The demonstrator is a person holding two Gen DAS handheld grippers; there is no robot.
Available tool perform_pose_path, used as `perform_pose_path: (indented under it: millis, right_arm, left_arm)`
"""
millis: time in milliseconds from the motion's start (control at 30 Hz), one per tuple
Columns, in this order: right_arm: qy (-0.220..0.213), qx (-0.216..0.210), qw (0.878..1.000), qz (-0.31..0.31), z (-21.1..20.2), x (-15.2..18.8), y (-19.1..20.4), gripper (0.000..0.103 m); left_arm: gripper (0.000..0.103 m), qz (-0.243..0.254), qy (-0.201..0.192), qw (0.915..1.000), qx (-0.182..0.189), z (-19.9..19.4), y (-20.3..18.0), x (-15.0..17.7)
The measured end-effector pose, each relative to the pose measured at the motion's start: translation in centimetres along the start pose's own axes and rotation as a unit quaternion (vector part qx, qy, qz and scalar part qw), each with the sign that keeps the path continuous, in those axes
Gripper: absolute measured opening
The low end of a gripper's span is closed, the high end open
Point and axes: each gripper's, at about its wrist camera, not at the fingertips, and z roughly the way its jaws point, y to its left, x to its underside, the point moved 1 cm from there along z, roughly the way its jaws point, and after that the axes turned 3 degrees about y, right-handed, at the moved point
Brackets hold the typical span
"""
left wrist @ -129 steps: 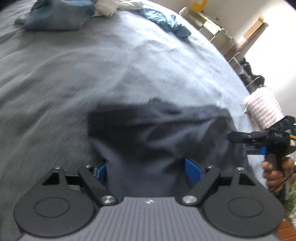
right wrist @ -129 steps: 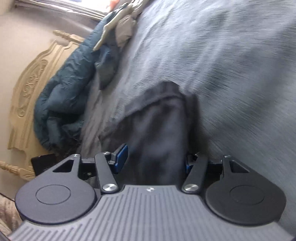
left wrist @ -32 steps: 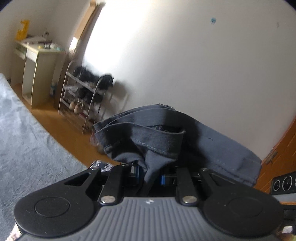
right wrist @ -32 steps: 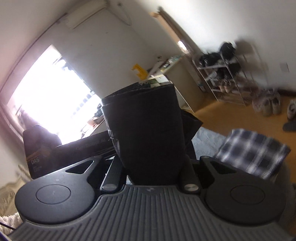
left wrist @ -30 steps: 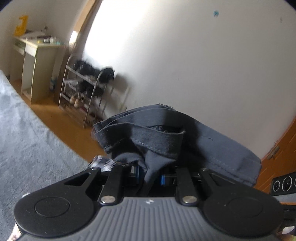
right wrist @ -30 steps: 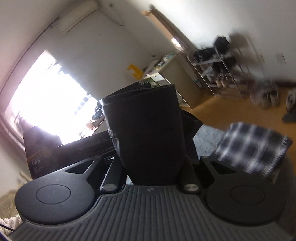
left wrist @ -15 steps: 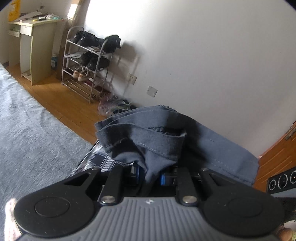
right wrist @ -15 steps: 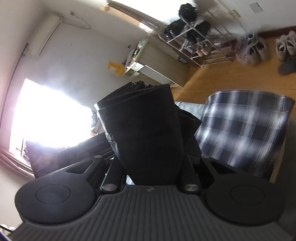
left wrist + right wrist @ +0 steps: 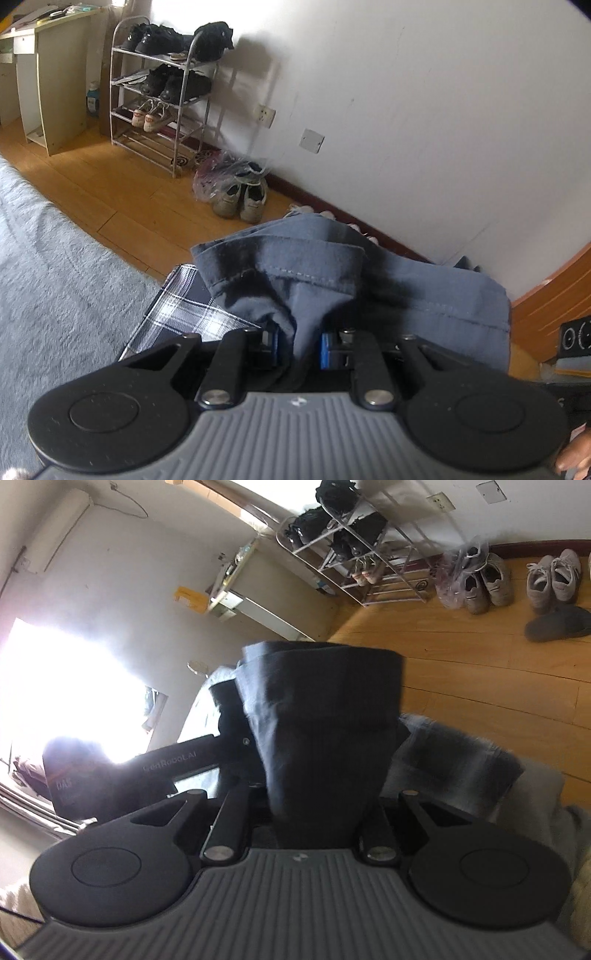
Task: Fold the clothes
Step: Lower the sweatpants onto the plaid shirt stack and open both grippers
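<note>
A folded dark grey-blue garment (image 9: 332, 273) is held off the bed between both grippers. My left gripper (image 9: 299, 345) is shut on one bunched edge of it, blue pads pressing the cloth. My right gripper (image 9: 321, 812) is shut on the other end, where the garment (image 9: 325, 716) looks almost black and hides the fingertips. Below the garment lies a folded plaid cloth (image 9: 177, 310), seen blurred in the right wrist view as the plaid cloth (image 9: 454, 768). The left gripper's body (image 9: 110, 771) shows at the left of the right wrist view.
The grey bed cover (image 9: 48, 280) fills the lower left. Beyond it are a wooden floor (image 9: 110, 199), a metal shoe rack (image 9: 162, 92), loose shoes (image 9: 240, 199), a desk (image 9: 40, 74) and a white wall. A bright window (image 9: 55, 686) glares.
Both grippers have tilted downward with the garment still held. The plaid cloth and the floor now fill more of both views, and the wall less.
</note>
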Motion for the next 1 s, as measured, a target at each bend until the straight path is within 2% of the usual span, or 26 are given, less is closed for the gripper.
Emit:
perform_pose_path:
  millis: [100, 200, 300, 333, 433, 533, 600, 700, 800, 933, 1000]
  right_arm:
    - [0.008, 0.002, 1.0, -0.002, 0.8, -0.6, -1.5, 0.015]
    - [0.017, 0.004, 1.0, -0.001, 1.4, -0.9, -2.8, 0.017]
    - [0.028, 0.007, 1.0, 0.007, 1.8, -1.1, -4.2, 0.019]
    - [0.032, 0.007, 0.999, 0.015, 1.9, -1.3, -4.6, 0.02]
    - [0.043, -0.004, 0.998, 0.048, 1.8, -1.4, -5.8, 0.021]
    - [0.051, -0.015, 0.996, 0.073, 1.9, -1.5, -6.4, 0.022]
    - [0.056, -0.021, 0.994, 0.087, 2.0, -1.5, -6.7, 0.023]
    - [0.064, -0.033, 0.991, 0.11, 2.1, -1.6, -7.2, 0.024]
    - [0.075, -0.04, 0.989, 0.121, 2.1, -1.8, -7.4, 0.024]
    - [0.094, -0.045, 0.985, 0.136, 2.0, -2.2, -7.6, 0.027]
    - [0.102, -0.048, 0.983, 0.144, 1.8, -2.4, -7.7, 0.03]
  left_arm:
    - [0.021, 0.001, 0.007, 1.0, -0.007, 1.4, 0.5, -0.4]
    - [0.034, -0.012, 0.017, 0.9996, -0.019, 2.4, 1.2, -0.8]
    - [0.045, -0.042, 0.008, 0.9988, -0.025, 1.8, 2.2, -1.2]
    - [0.051, -0.053, -0.001, 0.9982, -0.03, 1.3, 2.7, -1.4]
    - [0.058, -0.091, -0.03, 0.9941, -0.049, -1.0, 4.4, -1.5]
    - [0.06, -0.135, -0.058, 0.9865, -0.073, -3.9, 6.4, -0.9]
    - [0.062, -0.156, -0.06, 0.9822, -0.087, -5.8, 7.2, 0.0]
    - [0.062, -0.182, -0.035, 0.9764, -0.112, -7.9, 8.0, 2.2]
    - [0.062, -0.221, -0.016, 0.9653, -0.137, -9.6, 8.2, 4.7]
    - [0.062, -0.317, -0.024, 0.9407, -0.119, -10.4, 8.6, 8.4]
    - [0.062, -0.341, -0.026, 0.933, -0.112, -10.0, 8.6, 9.6]
